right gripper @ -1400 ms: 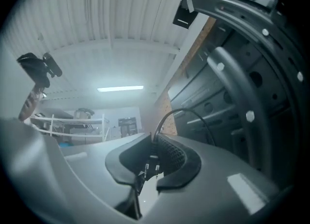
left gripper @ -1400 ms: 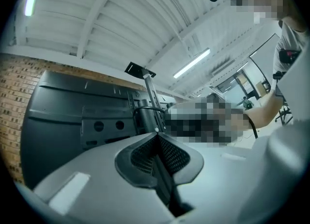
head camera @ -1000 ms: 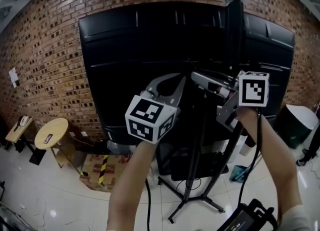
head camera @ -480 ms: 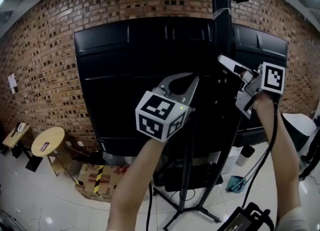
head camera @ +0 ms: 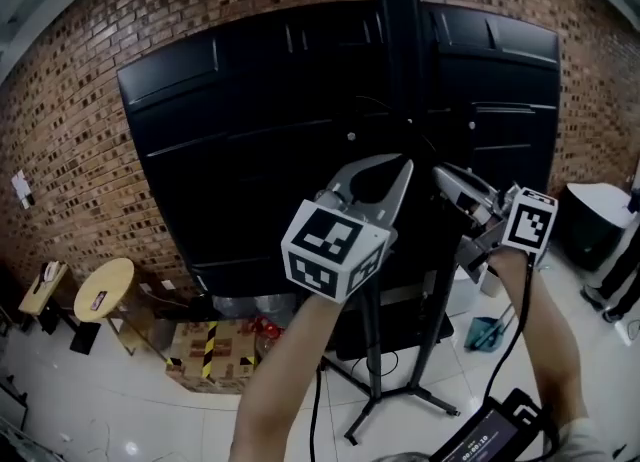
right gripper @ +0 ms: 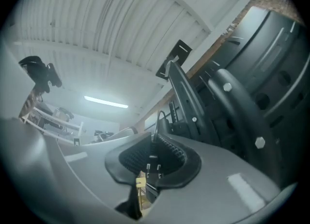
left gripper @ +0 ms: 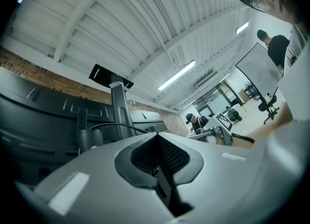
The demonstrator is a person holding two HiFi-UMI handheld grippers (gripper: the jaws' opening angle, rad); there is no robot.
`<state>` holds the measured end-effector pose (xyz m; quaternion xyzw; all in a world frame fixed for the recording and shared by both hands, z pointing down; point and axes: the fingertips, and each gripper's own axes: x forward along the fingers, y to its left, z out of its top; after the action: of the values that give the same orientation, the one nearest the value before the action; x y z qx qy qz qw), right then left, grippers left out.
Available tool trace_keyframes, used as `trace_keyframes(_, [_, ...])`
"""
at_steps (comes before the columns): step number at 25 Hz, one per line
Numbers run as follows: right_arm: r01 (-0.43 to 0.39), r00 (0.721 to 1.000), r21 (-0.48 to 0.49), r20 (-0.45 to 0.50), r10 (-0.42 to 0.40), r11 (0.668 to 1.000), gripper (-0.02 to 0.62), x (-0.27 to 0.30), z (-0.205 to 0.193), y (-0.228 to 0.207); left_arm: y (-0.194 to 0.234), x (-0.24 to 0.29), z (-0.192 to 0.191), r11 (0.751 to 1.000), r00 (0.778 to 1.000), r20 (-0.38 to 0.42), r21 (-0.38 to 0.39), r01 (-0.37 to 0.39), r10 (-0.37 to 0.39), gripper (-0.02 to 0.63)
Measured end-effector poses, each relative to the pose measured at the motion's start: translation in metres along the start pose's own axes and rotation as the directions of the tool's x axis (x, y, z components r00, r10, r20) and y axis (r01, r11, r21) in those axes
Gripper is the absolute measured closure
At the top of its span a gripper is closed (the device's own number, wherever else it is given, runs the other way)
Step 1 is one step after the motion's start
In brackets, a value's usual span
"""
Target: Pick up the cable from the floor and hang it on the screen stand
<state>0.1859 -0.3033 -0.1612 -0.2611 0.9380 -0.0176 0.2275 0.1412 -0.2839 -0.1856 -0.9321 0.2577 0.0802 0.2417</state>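
Right gripper view: right gripper clamps cable plug

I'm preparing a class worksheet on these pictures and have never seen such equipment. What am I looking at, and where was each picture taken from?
There is no robot here. A person holds a two-jaw gripper in each hand, each carrying a marker cube. The head view comes from a camera on the person's head. It shows both arms raised towards the back of a large black screen on its stand. On the floor stand a round table and a cardboard box. The other two pictures come from cameras riding on the grippers, looking along their jaws. The right gripper is closed on the plug of the cable. The left gripper has its jaws together. A thin cable passes their tips, but I cannot tell whether it is pinched.
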Motion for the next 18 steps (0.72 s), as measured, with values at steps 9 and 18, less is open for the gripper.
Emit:
trace_keyframes(9, [0.091,0.996,0.096,0.005,-0.092,0.991,0.545,-0.012,-0.064,-0.05,-0.017,-0.01,-0.06,0.998,0.992,-0.115,-0.036,-0.056,0.052,0.587])
trace_keyframes(18, [0.176,0.984,0.0,-0.031,-0.176,0.984,0.534,-0.054,-0.113,-0.069,-0.034,-0.034,-0.124,0.985,0.977,-0.198,-0.138,-0.104,0.076,0.586])
